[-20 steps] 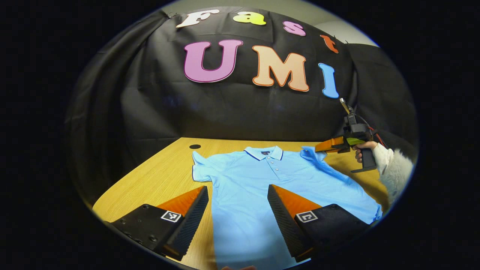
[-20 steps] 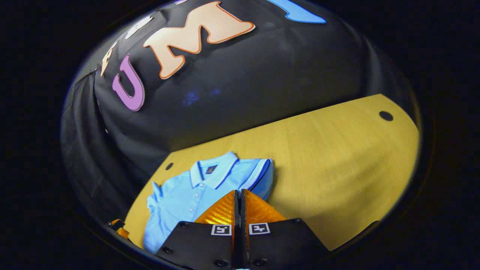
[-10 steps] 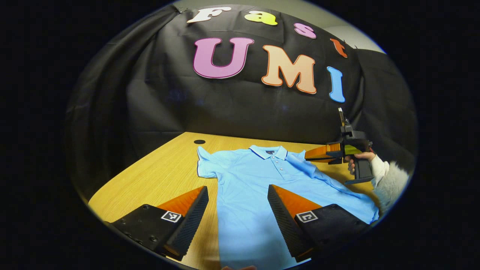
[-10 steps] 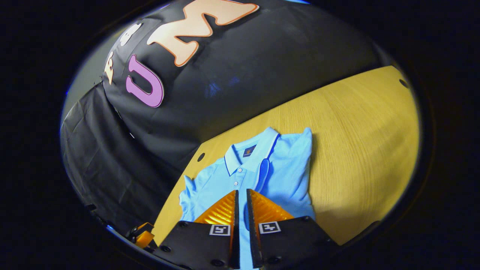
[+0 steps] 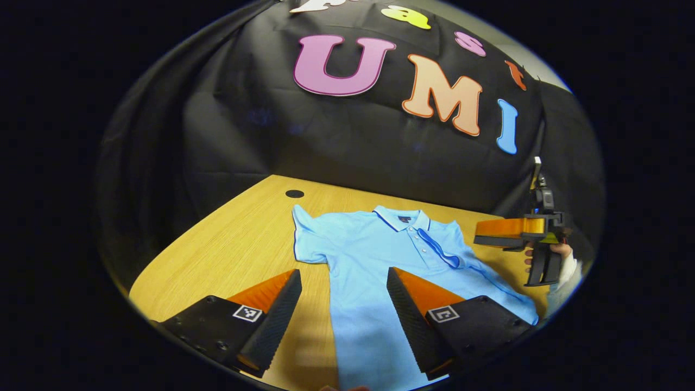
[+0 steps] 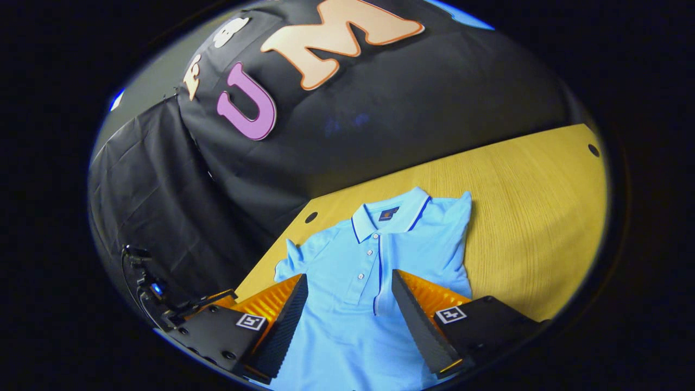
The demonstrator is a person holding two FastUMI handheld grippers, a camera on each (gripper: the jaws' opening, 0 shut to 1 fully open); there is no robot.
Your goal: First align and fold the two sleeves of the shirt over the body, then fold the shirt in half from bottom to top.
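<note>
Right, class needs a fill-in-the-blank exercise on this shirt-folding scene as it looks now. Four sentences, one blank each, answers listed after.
1. The light blue shirt lies on a ____ table.
2. One sleeve is folded over the ____.
3. The other sleeve lies spread out, not yet ____.
4. The right gripper has its jaws ____; so does the left gripper.

Missing words: wooden; body; folded; open

Wooden table point(image 5: 239, 244), dark round hole point(image 5: 295, 194) near far edge.
</note>
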